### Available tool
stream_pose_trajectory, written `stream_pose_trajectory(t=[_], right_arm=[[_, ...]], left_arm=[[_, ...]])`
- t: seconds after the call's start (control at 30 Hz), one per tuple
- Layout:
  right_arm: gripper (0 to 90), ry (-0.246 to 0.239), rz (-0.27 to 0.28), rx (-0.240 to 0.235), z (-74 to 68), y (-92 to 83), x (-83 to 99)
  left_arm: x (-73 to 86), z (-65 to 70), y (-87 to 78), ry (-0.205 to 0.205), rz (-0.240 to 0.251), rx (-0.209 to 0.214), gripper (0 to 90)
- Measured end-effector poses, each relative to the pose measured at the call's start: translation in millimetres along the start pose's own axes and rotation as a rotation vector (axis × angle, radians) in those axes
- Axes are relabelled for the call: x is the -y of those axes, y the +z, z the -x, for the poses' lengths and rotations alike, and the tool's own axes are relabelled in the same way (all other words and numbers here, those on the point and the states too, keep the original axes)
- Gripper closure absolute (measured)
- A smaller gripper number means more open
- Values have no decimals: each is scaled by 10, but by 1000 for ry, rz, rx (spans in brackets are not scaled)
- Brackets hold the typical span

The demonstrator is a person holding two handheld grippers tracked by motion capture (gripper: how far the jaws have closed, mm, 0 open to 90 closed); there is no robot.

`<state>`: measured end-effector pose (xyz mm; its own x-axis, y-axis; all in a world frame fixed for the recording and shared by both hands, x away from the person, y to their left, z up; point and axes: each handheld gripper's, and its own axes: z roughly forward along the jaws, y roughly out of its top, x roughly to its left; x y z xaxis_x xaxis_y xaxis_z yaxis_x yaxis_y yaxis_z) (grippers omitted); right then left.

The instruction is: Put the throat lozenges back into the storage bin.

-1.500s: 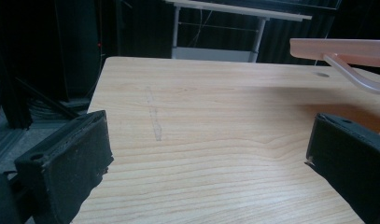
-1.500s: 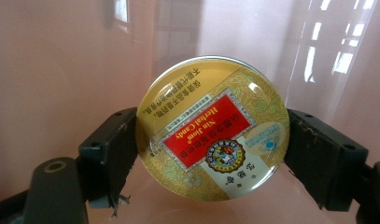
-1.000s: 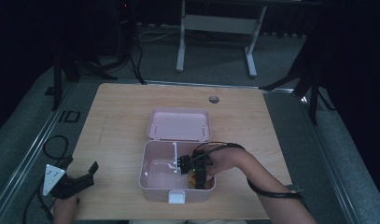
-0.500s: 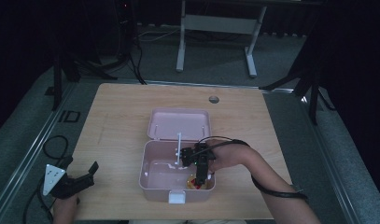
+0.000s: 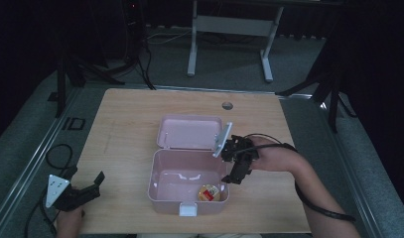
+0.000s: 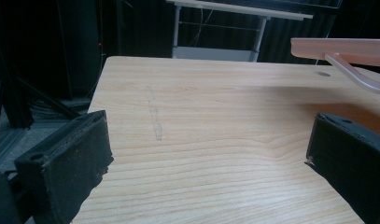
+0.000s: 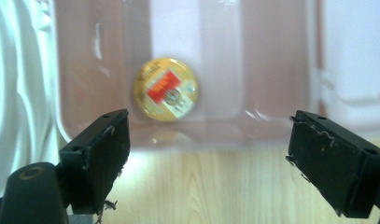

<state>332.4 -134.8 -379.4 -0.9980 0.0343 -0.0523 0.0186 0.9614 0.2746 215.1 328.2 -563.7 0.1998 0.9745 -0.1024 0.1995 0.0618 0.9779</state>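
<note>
An open pink lunch box (image 5: 162, 191) sits at the table's front middle, its lid (image 5: 189, 132) tipped back. A round yellow can with a red label (image 5: 209, 192) (image 7: 166, 89) lies inside at the box's front right corner. My right gripper (image 5: 231, 175) hovers open above the box's right rim (image 7: 197, 140), jaws wide apart with nothing between them, looking down at the can. At the front left of the table my left gripper (image 5: 83, 191) rests open and holds nothing. In the left gripper view the box's lid edge (image 6: 346, 49) shows at the upper right.
The wooden table (image 5: 130, 124) has a small round hole (image 5: 227, 105) near its far edge. Cables trail off the left side (image 5: 53, 153). A white desk frame (image 5: 229, 29) stands beyond the table on the dark floor.
My right gripper has pulled up and to the right, out of the box to above its right rim. The yellow can now lies uncovered inside. The left gripper has stayed put.
</note>
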Motion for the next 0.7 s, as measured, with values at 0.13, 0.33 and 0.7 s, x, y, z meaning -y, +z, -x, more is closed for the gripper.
stream_pose_trajectory(t=[0.13,0.33,0.7], right_arm=[[125,77,60,55,76,-65,337],[119,152,117,80,171,137,677],[115,346,250,254,302,803,1189]], left_arm=[[0,1,0,2,-2,0,4],[0,3,-1,2,0,-1,4],[1,0,-1,1,1,1,4]])
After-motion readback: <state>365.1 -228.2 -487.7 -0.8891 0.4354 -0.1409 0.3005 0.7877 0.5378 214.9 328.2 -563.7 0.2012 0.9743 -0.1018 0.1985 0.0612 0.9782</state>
